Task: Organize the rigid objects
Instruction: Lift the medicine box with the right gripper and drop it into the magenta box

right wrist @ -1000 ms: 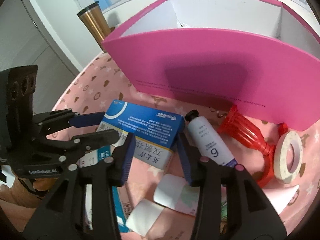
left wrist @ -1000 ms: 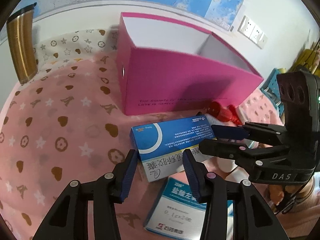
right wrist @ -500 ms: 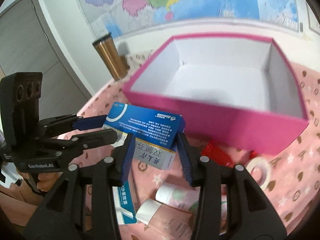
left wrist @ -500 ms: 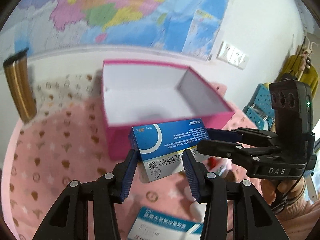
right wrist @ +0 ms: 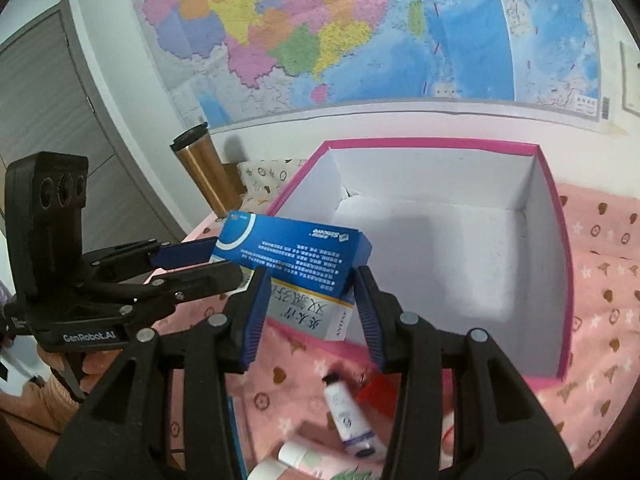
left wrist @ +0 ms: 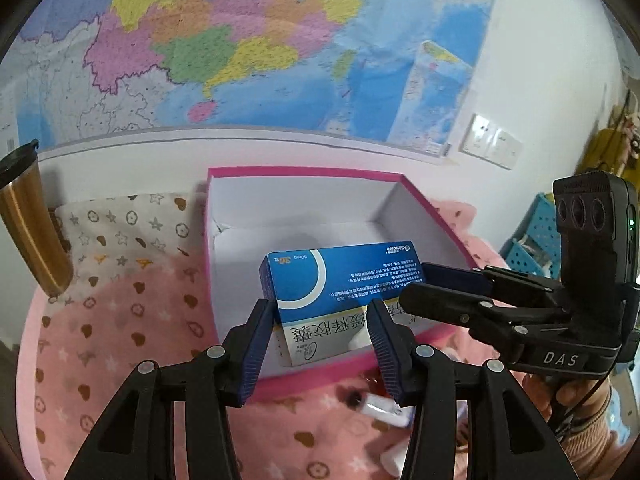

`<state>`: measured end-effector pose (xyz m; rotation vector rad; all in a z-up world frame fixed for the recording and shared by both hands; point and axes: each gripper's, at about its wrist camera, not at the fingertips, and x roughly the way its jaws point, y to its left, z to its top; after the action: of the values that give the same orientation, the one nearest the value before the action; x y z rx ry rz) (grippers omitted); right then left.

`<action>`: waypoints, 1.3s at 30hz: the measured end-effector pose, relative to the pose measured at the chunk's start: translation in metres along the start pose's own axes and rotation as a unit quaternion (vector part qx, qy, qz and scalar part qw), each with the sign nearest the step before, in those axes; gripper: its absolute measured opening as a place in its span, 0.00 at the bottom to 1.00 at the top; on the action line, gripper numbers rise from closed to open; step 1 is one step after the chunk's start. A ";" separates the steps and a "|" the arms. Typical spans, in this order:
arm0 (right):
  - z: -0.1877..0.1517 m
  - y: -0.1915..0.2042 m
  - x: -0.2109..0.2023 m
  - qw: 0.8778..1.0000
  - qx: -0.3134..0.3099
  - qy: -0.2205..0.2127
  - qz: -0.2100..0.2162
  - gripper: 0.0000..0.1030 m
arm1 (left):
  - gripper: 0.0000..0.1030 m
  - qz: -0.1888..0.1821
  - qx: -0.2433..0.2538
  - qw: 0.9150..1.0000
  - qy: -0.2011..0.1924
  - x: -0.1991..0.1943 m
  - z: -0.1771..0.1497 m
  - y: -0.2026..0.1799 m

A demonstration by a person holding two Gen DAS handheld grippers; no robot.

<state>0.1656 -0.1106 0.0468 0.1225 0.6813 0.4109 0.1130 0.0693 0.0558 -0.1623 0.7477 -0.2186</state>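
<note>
Medicine box: we carry a blue-and-white carton [left wrist: 340,280] in the air, above the near wall of the pink storage box [left wrist: 320,172]; it is not yet set down inside.

Left grip: our left hand-held gripper [left wrist: 322,344] is clamped across the carton's near end, one blue pad on each side face.

Right grip: our right hand-held gripper [right wrist: 308,308] is clamped on the same carton from the other end, so both tools share one load.

Handling: we judge the carton light, stiff along its edges and hollow, so it should dent under a hard squeeze; the glossy print may slide on the pads. Best hold is across the narrow side faces near an end, where the folded flaps stiffen it.

Pink box: open-topped, white inside, nothing visible on its floor.

Below: a small white tube [right wrist: 346,412] and a red item [right wrist: 376,394] lie on the pink patterned cloth [right wrist: 600,280] of the table, in front of the pink box.

Beyond: a gold tumbler [left wrist: 30,220] stands to the left by the wall, under a coloured map [left wrist: 240,40].
</note>
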 end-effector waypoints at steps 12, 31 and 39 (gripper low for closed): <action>0.002 -0.035 0.062 0.996 0.048 0.072 0.018 0.45 | 0.47 0.039 -0.016 0.998 0.051 0.041 -0.002 0.017; -0.009 -0.030 0.001 1.000 0.015 0.002 0.008 0.46 | 0.57 0.028 0.032 0.999 -0.033 -0.005 -0.019 -0.012; -0.076 -0.022 -0.069 1.000 -0.012 -0.012 -0.017 0.48 | 0.57 -0.070 0.077 0.995 -0.007 -0.014 -0.062 -0.059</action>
<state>0.0769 -0.1608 0.0229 0.0924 0.6542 0.3837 0.0529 0.0118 0.0333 -0.0687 0.7025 -0.4072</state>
